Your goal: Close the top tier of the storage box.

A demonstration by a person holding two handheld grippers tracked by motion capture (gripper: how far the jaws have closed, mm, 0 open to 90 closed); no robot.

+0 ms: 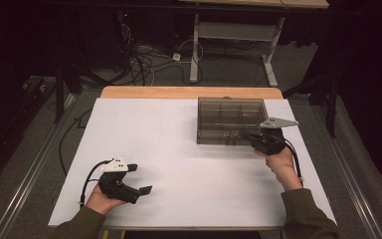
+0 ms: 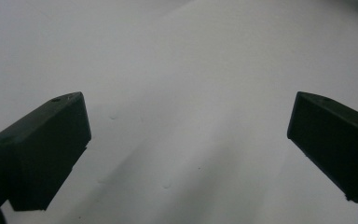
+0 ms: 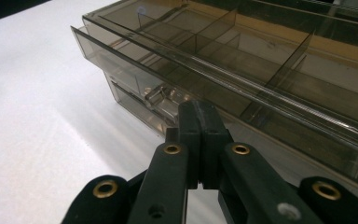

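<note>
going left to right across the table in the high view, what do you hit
left gripper, jaws wide apart, held in the person's left hand → bare stretch of white table → smoky clear compartment box → right gripper, jaws together at the box's front edge, held in the right hand

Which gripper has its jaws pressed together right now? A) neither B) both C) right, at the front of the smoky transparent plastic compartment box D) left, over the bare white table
C: in the right gripper view the right gripper has its jaws together at the front wall of the smoky transparent plastic compartment box, while the left gripper stands wide open above the white table.
</note>
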